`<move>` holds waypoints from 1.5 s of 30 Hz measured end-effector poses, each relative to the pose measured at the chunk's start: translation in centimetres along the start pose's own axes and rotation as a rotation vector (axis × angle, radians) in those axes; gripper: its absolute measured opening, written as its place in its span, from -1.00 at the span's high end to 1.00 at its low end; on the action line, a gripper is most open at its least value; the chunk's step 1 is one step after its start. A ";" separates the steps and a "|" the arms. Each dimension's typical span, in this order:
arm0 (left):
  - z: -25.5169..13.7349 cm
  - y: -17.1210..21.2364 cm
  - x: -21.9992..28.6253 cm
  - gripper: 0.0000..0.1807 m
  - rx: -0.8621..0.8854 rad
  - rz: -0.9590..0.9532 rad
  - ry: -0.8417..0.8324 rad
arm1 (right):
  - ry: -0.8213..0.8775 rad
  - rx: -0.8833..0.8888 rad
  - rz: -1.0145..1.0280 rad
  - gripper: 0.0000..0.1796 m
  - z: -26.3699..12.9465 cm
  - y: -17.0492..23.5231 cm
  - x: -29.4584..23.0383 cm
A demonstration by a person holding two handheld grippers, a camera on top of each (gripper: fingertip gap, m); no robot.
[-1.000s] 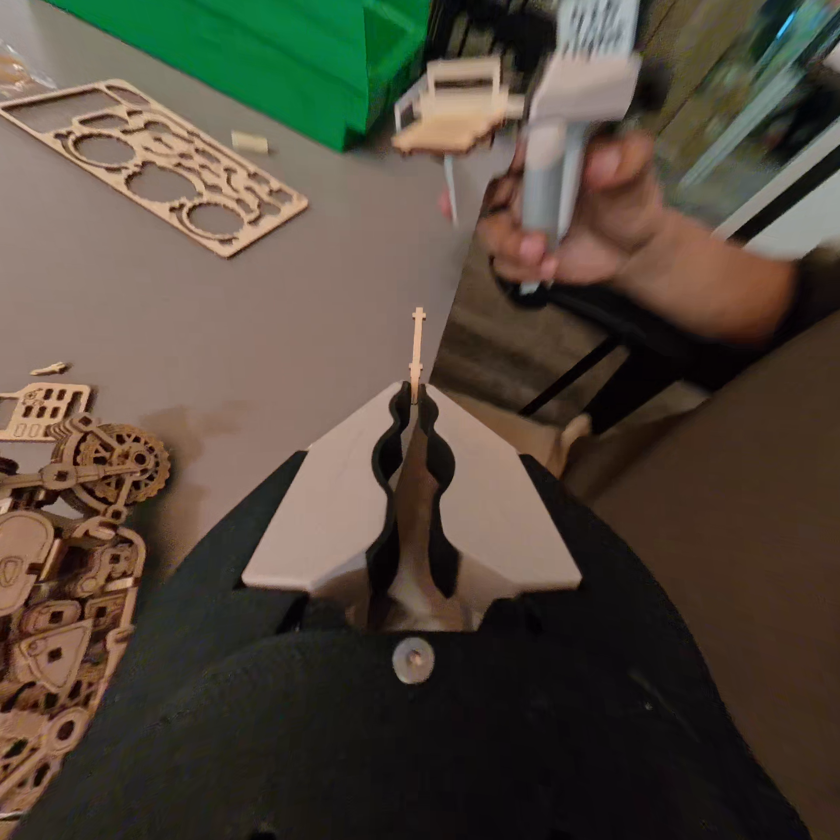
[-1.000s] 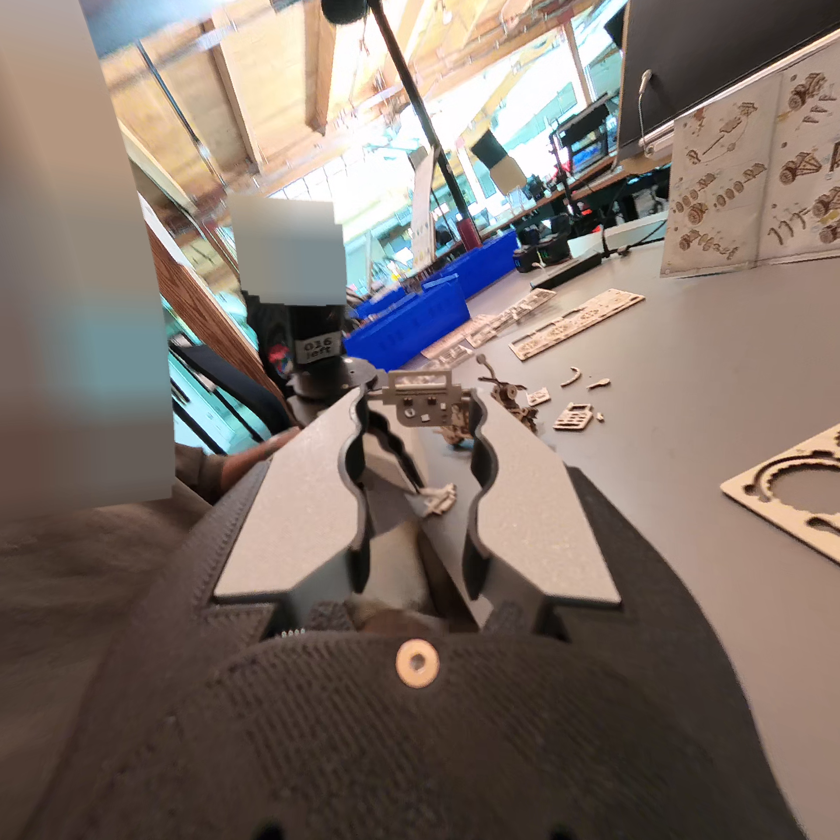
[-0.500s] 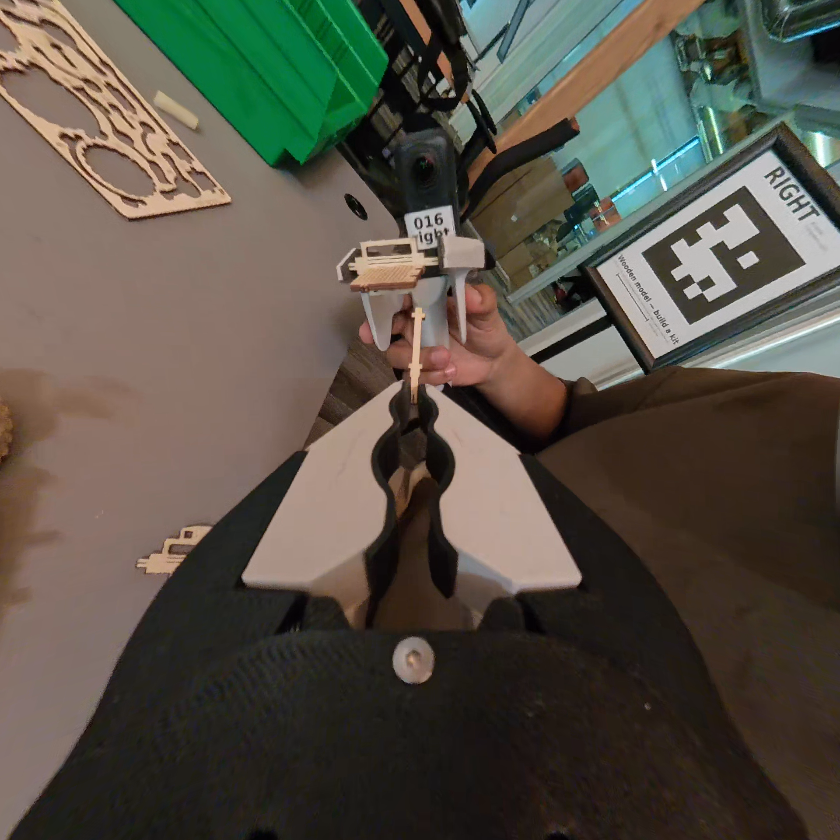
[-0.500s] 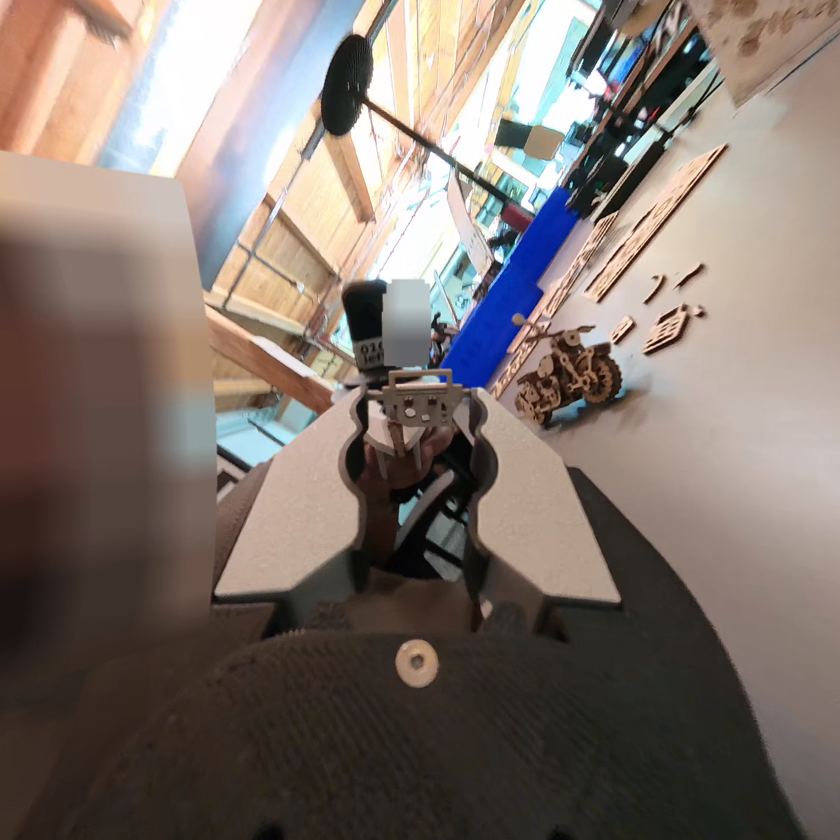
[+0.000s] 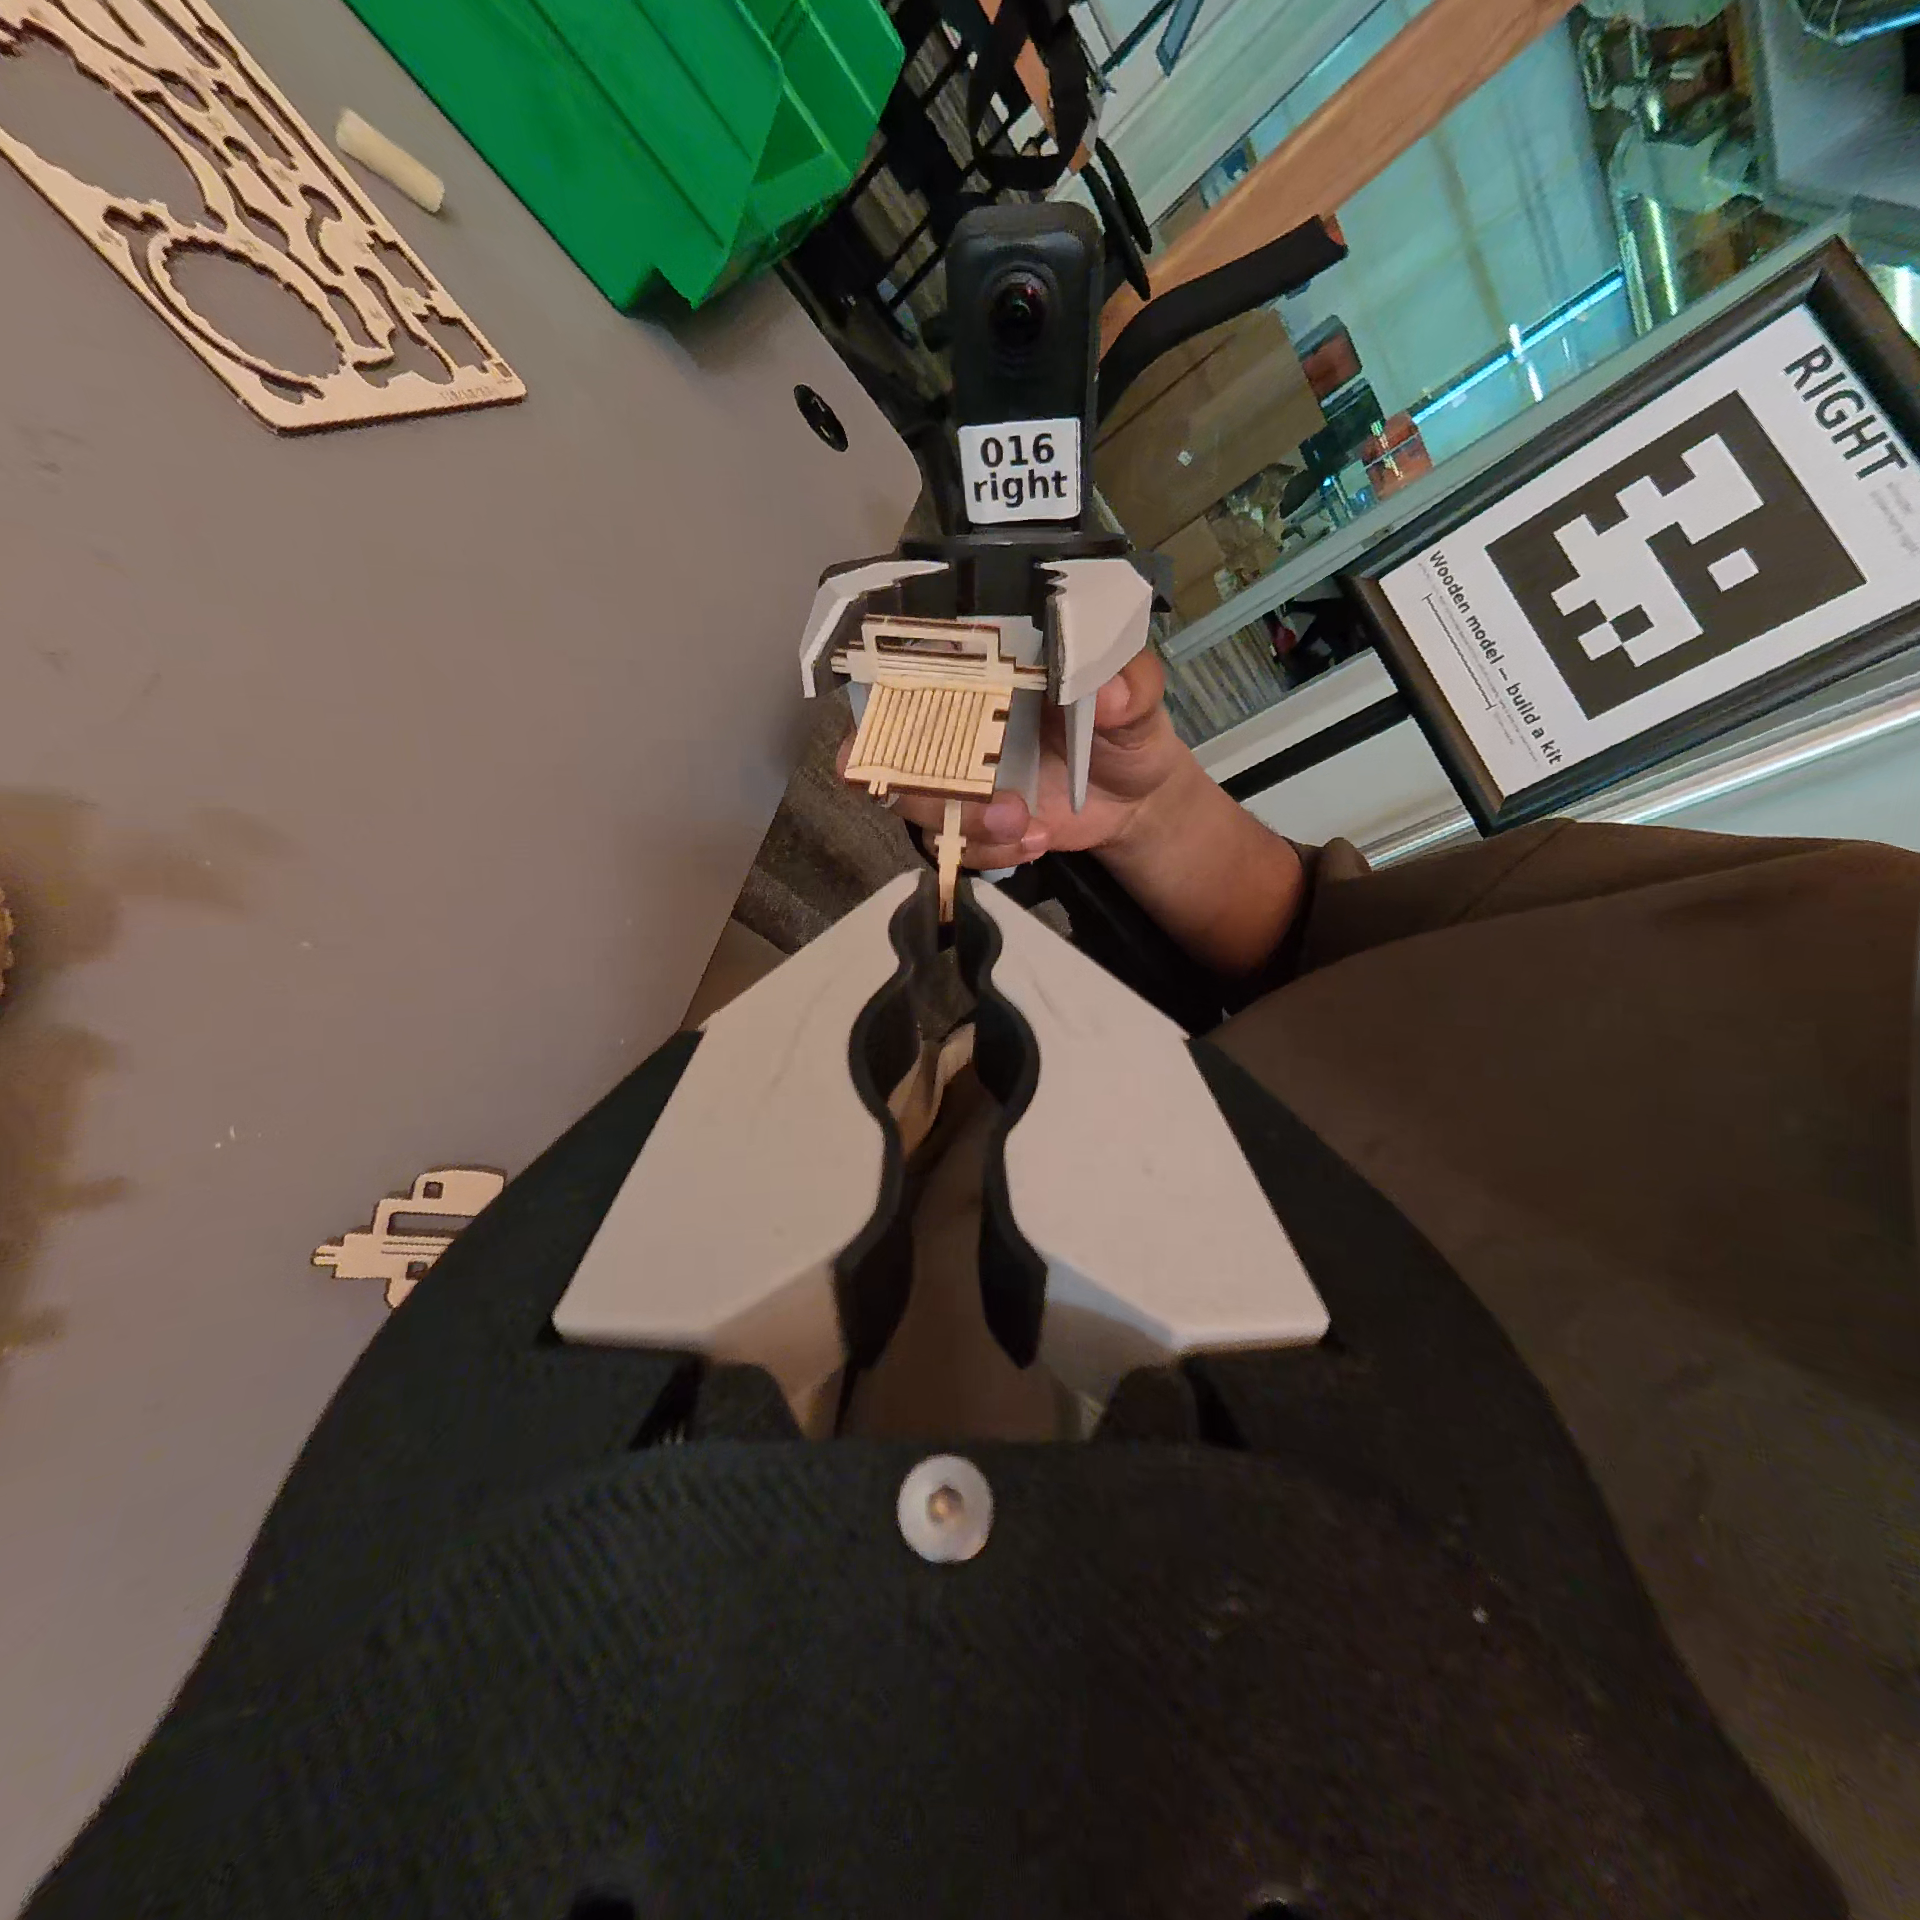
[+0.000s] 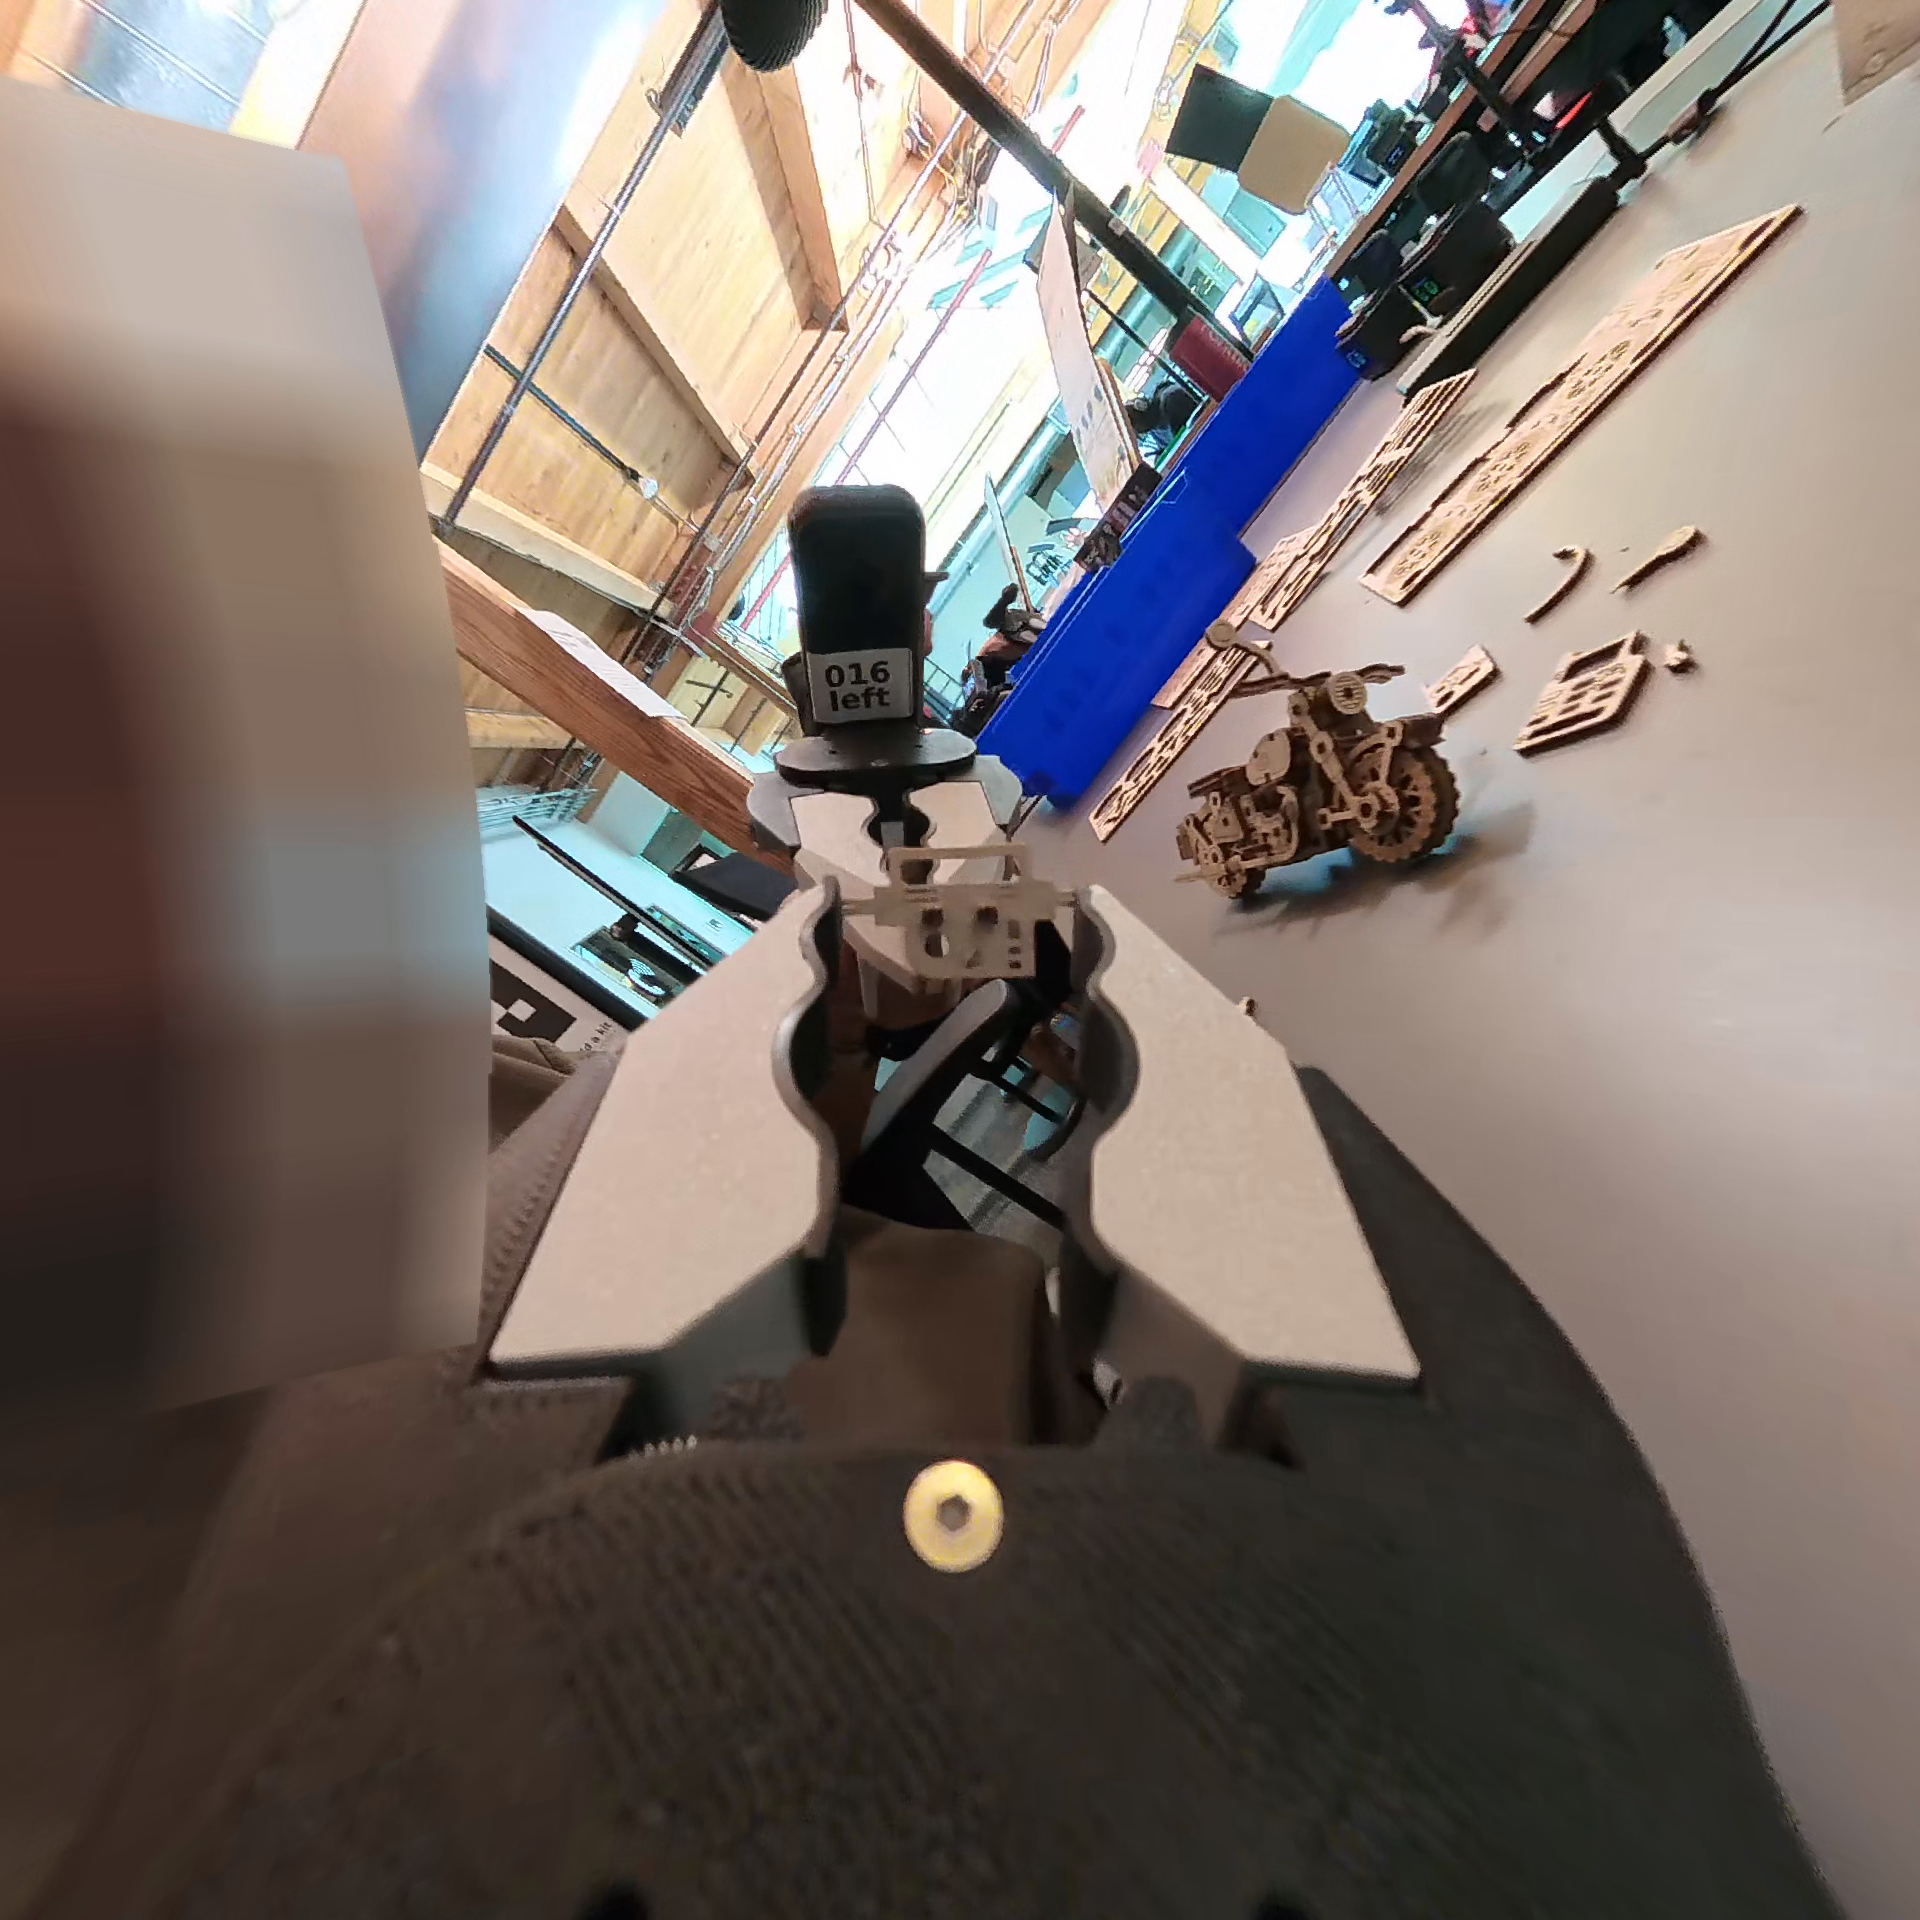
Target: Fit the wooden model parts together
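My left gripper [image 5: 943,902] is pinched tight on a thin wooden strip [image 5: 947,858] — the sliver stands straight out from between the tips, its far end reaching the lower edge of the slatted wooden subassembly [image 5: 928,715] that my right gripper [image 6: 954,914] clamps by its side tabs. In the right wrist view that same piece shows as a pale perforated panel spanning the gap between my two fingertips [image 6: 1096,920], with the left gripper's grey fingers just behind it, nose to nose. In the left wrist view, the hand [image 5: 1081,790] holding the right gripper is wrapped round its handle just beyond the strip, above a brown-clothed lap.

Both held parts are off the grey table [image 5: 416,727], near its edge. On the table close to my left gripper lies a small flat cut-out part [image 5: 400,1236]. Farther along are an emptied wooden parts sheet [image 5: 260,249], a small pale stick [image 5: 390,175] and green bins [image 5: 644,114].

From the right side, a finished wooden motorcycle model [image 6: 1320,790] stands on the table well beyond the grippers — loose small pieces [image 6: 1584,691] beside it, more parts sheets [image 6: 1507,457] and blue bins [image 6: 1153,603] behind
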State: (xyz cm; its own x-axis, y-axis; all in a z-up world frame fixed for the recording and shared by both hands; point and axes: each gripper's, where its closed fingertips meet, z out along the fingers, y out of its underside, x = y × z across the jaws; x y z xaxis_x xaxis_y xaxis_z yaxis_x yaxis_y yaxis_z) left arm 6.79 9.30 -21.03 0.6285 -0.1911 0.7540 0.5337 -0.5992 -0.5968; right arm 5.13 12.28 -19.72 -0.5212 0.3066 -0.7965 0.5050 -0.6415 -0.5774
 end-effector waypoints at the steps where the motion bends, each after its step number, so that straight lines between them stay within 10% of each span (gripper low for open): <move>1: 0.0 -0.1 0.0 0.99 0.006 -0.003 0.002 | 0.001 -0.001 -0.001 0.52 0.0 0.0 0.0; 45: -0.2 -0.2 -0.4 0.99 0.013 -0.008 -0.013 | 0.028 -0.016 -0.006 0.51 0.0 0.6 0.5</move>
State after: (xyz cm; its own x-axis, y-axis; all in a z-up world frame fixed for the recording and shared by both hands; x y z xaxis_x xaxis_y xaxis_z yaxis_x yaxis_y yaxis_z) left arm 6.35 9.32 -21.17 0.6309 -0.1763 0.7555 0.5462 -0.5907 -0.5940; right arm 5.18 12.01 -20.43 -0.5046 0.3301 -0.7977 0.5129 -0.6286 -0.5846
